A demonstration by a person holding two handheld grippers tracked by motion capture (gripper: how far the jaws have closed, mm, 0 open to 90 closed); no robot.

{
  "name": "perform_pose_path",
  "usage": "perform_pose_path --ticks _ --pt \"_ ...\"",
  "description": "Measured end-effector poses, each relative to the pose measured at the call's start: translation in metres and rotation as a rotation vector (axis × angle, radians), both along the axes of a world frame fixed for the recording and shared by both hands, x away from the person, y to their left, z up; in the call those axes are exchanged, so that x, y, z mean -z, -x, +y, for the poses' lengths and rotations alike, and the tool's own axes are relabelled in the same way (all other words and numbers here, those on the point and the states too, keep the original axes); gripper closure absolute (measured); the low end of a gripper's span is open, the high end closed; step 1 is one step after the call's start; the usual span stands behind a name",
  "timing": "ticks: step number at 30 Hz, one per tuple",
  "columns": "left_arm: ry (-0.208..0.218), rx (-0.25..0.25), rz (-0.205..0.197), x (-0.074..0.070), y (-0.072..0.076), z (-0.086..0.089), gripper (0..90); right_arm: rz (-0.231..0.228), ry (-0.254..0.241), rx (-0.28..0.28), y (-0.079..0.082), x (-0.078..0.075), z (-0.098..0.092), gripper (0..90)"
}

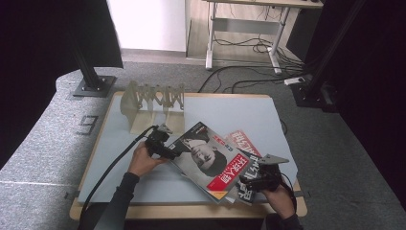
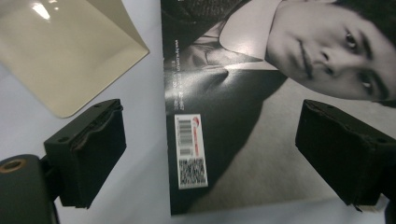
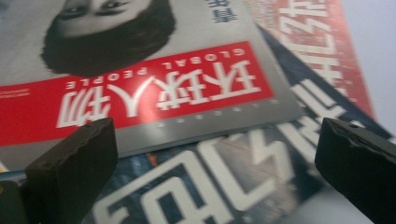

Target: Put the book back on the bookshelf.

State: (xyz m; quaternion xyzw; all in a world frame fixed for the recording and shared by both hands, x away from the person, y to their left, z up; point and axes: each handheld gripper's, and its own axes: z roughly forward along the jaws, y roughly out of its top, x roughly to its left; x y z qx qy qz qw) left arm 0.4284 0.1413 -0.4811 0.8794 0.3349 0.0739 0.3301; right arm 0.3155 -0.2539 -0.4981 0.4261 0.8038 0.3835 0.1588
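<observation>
- Sorting is looking barely begun: the cream accordion rack (image 1: 152,101), at about 11 o'clock on the table (image 1: 249,115), is standing without a magazine in it, while the magazines are lying fanned near the front edge at 5 o'clock.
- The top magazine (image 1: 203,155) is lying flat and face up, its long axis running from 11 to 5 o'clock, red title band toward the person.
- The left gripper (image 1: 168,149) is hovering at that magazine's barcode corner (image 2: 190,150), jaws released, nothing between them.
- The right gripper (image 1: 256,178) is hanging over the darker magazine (image 3: 210,186) underneath, jaws spread wide, gripping nothing.
</observation>
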Motion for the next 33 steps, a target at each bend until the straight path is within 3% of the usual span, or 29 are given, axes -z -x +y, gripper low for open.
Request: perform_pose_path --ticks 3,7,9,14,19,23,33 --pt "0.026 0.014 0.023 0.005 -0.004 -0.003 9.3 0.002 -0.003 -0.016 0.002 0.002 0.006 0.0" --pt "-0.015 0.042 0.03 0.014 -0.004 -0.01 12.1 0.014 0.002 -0.03 0.002 0.005 0.012 0.0" --pt "0.008 0.046 0.04 0.014 -0.004 -0.01 12.5 0.018 0.01 -0.033 0.002 0.007 0.015 0.0" --pt "0.023 0.056 0.056 0.016 -0.004 -0.011 13.1 0.017 0.009 -0.024 0.001 0.007 0.018 0.0" --pt "0.033 0.05 0.065 0.019 -0.008 -0.01 5.8 0.004 0.022 -0.033 -0.002 0.008 0.025 0.0" --pt "0.067 0.067 0.111 0.022 -0.01 -0.008 6.1 0.006 0.026 -0.032 -0.005 0.007 0.025 0.0" --pt "0.059 0.052 0.103 0.022 0.002 -0.007 6.4 0.0 0.022 -0.034 -0.015 0.008 0.024 0.0"
